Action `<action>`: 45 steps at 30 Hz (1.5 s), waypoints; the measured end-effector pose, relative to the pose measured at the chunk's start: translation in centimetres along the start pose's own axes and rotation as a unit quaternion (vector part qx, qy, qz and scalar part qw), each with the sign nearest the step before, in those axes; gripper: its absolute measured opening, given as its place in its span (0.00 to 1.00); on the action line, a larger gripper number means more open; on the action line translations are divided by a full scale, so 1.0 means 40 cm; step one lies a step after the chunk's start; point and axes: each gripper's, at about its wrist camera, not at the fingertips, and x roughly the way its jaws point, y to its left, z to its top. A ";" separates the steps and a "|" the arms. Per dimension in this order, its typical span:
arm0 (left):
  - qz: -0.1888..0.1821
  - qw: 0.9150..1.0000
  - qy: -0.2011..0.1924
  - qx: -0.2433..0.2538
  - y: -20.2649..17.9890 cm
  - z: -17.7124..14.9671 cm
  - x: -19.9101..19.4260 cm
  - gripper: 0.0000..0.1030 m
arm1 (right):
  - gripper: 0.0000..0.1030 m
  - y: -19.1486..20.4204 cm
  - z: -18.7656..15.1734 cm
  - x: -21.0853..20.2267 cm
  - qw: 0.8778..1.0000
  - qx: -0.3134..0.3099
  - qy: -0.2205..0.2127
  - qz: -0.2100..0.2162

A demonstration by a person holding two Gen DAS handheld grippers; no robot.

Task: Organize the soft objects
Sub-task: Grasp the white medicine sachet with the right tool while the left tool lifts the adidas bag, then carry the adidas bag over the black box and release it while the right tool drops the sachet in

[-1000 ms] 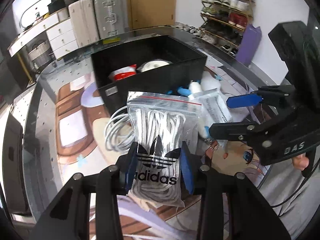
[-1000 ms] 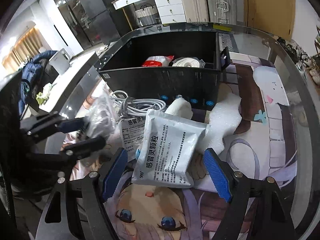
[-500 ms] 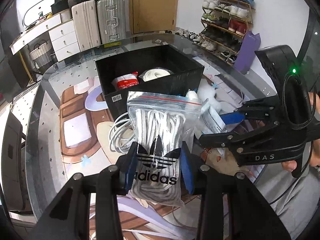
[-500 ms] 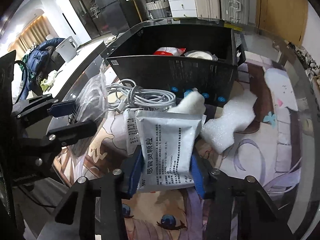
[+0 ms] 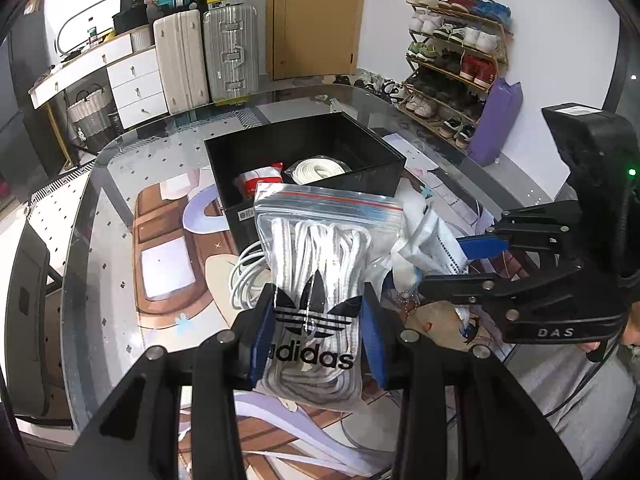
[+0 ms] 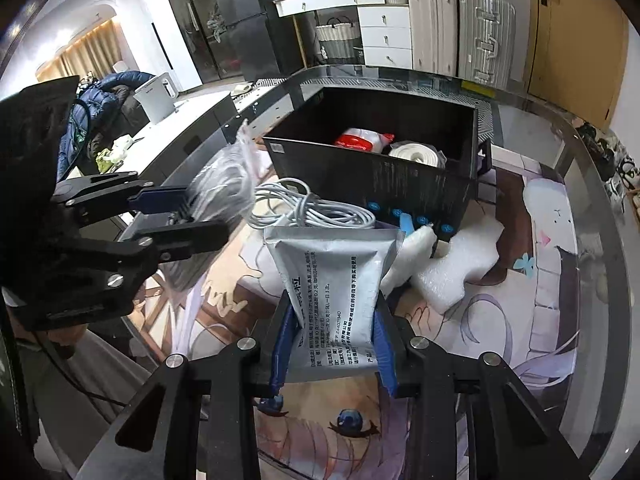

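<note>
My left gripper point(image 5: 318, 340) is shut on a clear zip bag of white laces point(image 5: 320, 264) with an adidas logo, held above the table before the black box point(image 5: 312, 152). My right gripper point(image 6: 334, 344) is shut on a silver medicine sachet point(image 6: 336, 280), lifted off the table. The box also shows in the right wrist view point(image 6: 384, 176); it holds a red-and-white pack point(image 6: 362, 141) and a white roll point(image 6: 416, 155). The right gripper shows at the right of the left wrist view point(image 5: 460, 264), the left gripper at the left of the right wrist view point(image 6: 188, 216).
A coiled white cable point(image 6: 312, 212), white foam pieces point(image 6: 460, 268) and a small white bottle point(image 6: 412, 248) lie on the printed mat before the box. The round glass table edge point(image 5: 80, 240) curves left. Suitcases, drawers and a shoe rack stand behind.
The right gripper closed on the silver sachet and lifted it off the pile. Both grippers rose; the left one still holds the lace bag.
</note>
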 end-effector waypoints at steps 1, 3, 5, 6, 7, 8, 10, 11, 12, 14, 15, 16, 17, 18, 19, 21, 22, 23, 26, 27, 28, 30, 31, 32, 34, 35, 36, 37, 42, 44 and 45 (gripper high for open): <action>0.002 1.000 -0.001 0.001 -0.001 0.000 -0.001 0.37 | 0.35 0.002 0.000 -0.002 1.000 -0.002 -0.001 0.000; 0.007 1.000 -0.006 0.002 -0.001 0.001 -0.005 0.37 | 0.35 0.006 0.001 -0.007 1.000 -0.004 -0.003 0.002; 0.007 1.000 -0.008 0.001 -0.001 0.002 -0.006 0.37 | 0.35 0.011 0.003 -0.011 1.000 -0.006 -0.005 0.003; 0.006 1.000 -0.010 0.001 -0.001 0.002 -0.009 0.37 | 0.35 0.013 0.003 -0.013 1.000 -0.006 -0.006 0.002; 0.006 1.000 -0.011 0.001 -0.001 0.002 -0.011 0.37 | 0.35 0.011 0.004 -0.013 1.000 -0.007 -0.008 0.002; 0.007 1.000 -0.012 0.001 -0.002 0.002 -0.013 0.37 | 0.35 0.010 0.004 -0.016 1.000 -0.008 -0.009 0.001; 0.005 1.000 -0.012 0.000 -0.003 0.002 -0.015 0.37 | 0.35 0.006 0.005 -0.021 1.000 -0.006 -0.012 -0.001; 0.004 1.000 -0.013 -0.001 -0.003 0.002 -0.019 0.37 | 0.35 0.004 0.006 -0.024 1.000 -0.005 -0.014 -0.001; 0.004 1.000 -0.015 -0.001 -0.004 0.003 -0.022 0.37 | 0.35 0.002 0.008 -0.029 1.000 -0.004 -0.016 -0.001; 0.005 1.000 -0.022 -0.002 -0.003 0.006 -0.032 0.37 | 0.35 -0.001 0.012 -0.041 1.000 -0.002 -0.025 -0.002; 0.005 1.000 -0.027 -0.006 0.000 0.009 -0.039 0.37 | 0.35 -0.002 0.014 -0.049 1.000 -0.002 -0.030 -0.004; 0.003 0.999 -0.031 -0.009 0.003 0.011 -0.044 0.37 | 0.35 -0.003 0.018 -0.057 0.999 -0.003 -0.036 -0.006; 0.001 0.999 -0.035 -0.013 0.007 0.014 -0.050 0.37 | 0.35 -0.002 0.021 -0.066 0.999 -0.004 -0.043 -0.010; 0.001 0.999 -0.041 -0.017 0.012 0.017 -0.058 0.37 | 0.35 -0.001 0.025 -0.076 0.999 -0.005 -0.051 -0.014; 0.003 0.999 -0.047 -0.018 0.013 0.021 -0.065 0.37 | 0.35 -0.001 0.029 -0.082 0.998 -0.006 -0.055 -0.016; 0.010 0.998 -0.060 -0.014 0.009 0.027 -0.078 0.37 | 0.35 0.002 0.036 -0.097 0.997 -0.010 -0.068 -0.024; 0.014 0.998 -0.066 -0.013 0.008 0.030 -0.083 0.37 | 0.35 0.005 0.039 -0.103 0.997 -0.012 -0.073 -0.027; 0.016 0.997 -0.072 -0.013 0.008 0.034 -0.090 0.37 | 0.35 0.009 0.044 -0.113 0.996 -0.015 -0.082 -0.031; 0.010 0.996 -0.089 -0.029 0.018 0.055 -0.106 0.37 | 0.35 0.024 0.061 -0.143 0.993 -0.024 -0.111 -0.043; 0.009 0.995 -0.096 -0.036 0.021 0.063 -0.111 0.37 | 0.35 0.026 0.070 -0.150 0.991 -0.025 -0.120 -0.045; 0.010 0.994 -0.104 -0.042 0.025 0.072 -0.116 0.37 | 0.35 0.030 0.078 -0.159 0.990 -0.026 -0.129 -0.045; 0.010 0.991 -0.116 -0.059 0.032 0.088 -0.120 0.37 | 0.35 0.039 0.098 -0.175 0.987 -0.027 -0.149 -0.052; 0.010 0.991 -0.119 -0.064 0.035 0.093 -0.120 0.37 | 0.35 0.043 0.106 -0.180 0.986 -0.029 -0.157 -0.056; 0.012 0.989 -0.127 -0.072 0.037 0.104 -0.121 0.37 | 0.35 0.047 0.118 -0.186 0.984 -0.030 -0.167 -0.062; 0.017 0.987 -0.138 -0.081 0.039 0.120 -0.121 0.37 | 0.35 0.044 0.143 -0.191 0.980 -0.025 -0.182 -0.070; 0.021 0.986 -0.141 -0.084 0.040 0.123 -0.119 0.37 | 0.35 0.042 0.153 -0.190 0.980 -0.020 -0.186 -0.071; 0.027 0.985 -0.147 -0.089 0.040 0.136 -0.117 0.37 | 0.35 0.038 0.168 -0.187 0.979 -0.014 -0.190 -0.074; 0.031 0.984 -0.151 -0.091 0.038 0.145 -0.114 0.37 | 0.35 0.033 0.182 -0.182 0.978 -0.010 -0.194 -0.076; 0.054 0.978 -0.173 -0.102 0.054 0.182 -0.088 0.37 | 0.35 -0.009 0.249 -0.157 0.972 0.012 -0.217 -0.090; 0.056 0.977 -0.176 -0.110 0.068 0.194 -0.069 0.37 | 0.35 -0.031 0.265 -0.141 0.972 0.023 -0.217 -0.092; 0.059 0.976 -0.176 -0.113 0.074 0.200 -0.056 0.38 | 0.35 -0.041 0.271 -0.132 0.971 0.026 -0.217 -0.094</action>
